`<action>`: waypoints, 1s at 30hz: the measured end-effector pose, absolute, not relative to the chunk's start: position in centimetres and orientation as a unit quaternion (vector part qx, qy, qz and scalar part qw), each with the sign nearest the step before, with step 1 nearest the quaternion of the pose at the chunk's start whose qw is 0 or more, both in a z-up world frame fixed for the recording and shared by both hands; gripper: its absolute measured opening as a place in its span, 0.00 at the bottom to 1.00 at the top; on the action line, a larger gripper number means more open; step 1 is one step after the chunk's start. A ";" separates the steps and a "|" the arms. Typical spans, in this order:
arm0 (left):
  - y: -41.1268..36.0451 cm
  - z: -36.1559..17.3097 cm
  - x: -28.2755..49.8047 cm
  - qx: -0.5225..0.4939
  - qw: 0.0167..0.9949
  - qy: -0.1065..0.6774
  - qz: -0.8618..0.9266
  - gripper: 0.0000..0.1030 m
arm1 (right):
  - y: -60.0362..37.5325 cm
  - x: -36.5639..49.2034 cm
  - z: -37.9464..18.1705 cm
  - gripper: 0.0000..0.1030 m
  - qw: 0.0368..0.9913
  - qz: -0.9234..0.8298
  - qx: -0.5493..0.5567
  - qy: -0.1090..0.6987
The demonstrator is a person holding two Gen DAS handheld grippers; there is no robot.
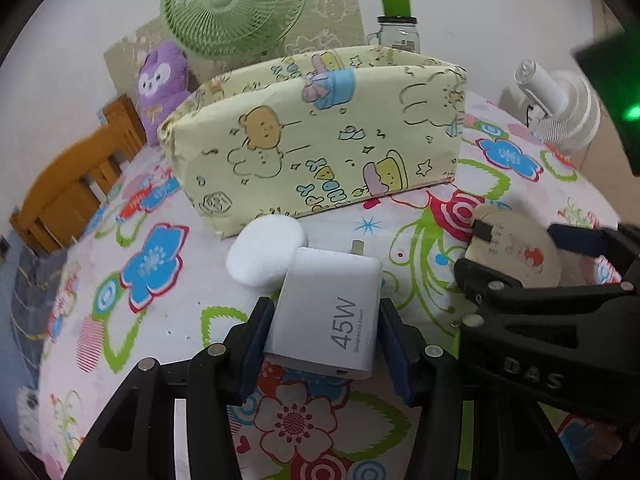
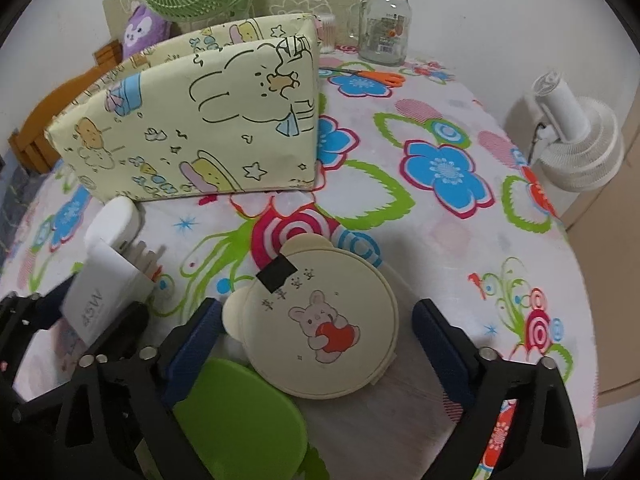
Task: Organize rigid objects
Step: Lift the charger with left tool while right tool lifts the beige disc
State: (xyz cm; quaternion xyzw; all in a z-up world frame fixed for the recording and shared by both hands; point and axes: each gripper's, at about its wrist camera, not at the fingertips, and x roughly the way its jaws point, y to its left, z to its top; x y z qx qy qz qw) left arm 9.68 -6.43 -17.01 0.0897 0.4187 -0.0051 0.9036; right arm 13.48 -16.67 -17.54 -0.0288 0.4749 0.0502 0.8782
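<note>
My left gripper [image 1: 324, 312] is shut on a white 45W charger [image 1: 326, 312], held low over the flowered tablecloth; it also shows in the right wrist view [image 2: 106, 292]. A white oval case [image 1: 266, 250] lies just beyond it. My right gripper [image 2: 320, 320] is open, its fingers on either side of a round cream mirror [image 2: 320, 324] with bear ears and a rabbit picture, which lies on the table. The mirror also shows in the left wrist view [image 1: 516, 248]. A yellow cartoon-print fabric box [image 1: 316, 136] stands behind, open at the top.
A green round lid [image 2: 240, 412] lies under my right gripper. A glass jar [image 2: 384, 24], orange scissors [image 2: 376, 76], a green fan [image 1: 234, 8], a purple plush [image 1: 162, 84] and a white fan [image 2: 576, 140] stand around the table's far and right edges. A wooden chair [image 1: 76, 188] stands left.
</note>
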 end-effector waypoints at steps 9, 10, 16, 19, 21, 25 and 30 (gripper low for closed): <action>-5.2 -16.9 9.9 0.041 0.899 0.436 -0.028 0.52 | -16.3 13.2 -16.7 0.82 0.885 0.041 -0.034 0.462; -5.1 -16.9 9.9 0.037 0.898 0.438 -0.029 0.52 | -16.1 13.0 -16.4 0.82 0.887 0.037 -0.041 0.458; -4.9 -16.7 9.5 0.027 0.898 0.439 -0.030 0.51 | -15.9 12.2 -15.8 0.83 0.890 0.037 -0.046 0.452; -4.8 -16.4 9.1 0.023 0.899 0.435 -0.032 0.51 | -15.8 11.8 -15.3 0.83 0.892 0.038 -0.044 0.448; -4.7 -16.0 8.8 0.021 0.901 0.433 -0.031 0.50 | -15.8 11.6 -15.0 0.83 0.894 0.039 -0.044 0.444; -4.7 -15.5 8.2 0.018 0.903 0.427 -0.033 0.49 | -15.6 10.8 -14.3 0.83 0.897 0.042 -0.042 0.438; -4.7 -14.9 7.4 0.017 0.906 0.421 -0.040 0.49 | -15.4 10.0 -13.5 0.83 0.900 0.048 -0.040 0.431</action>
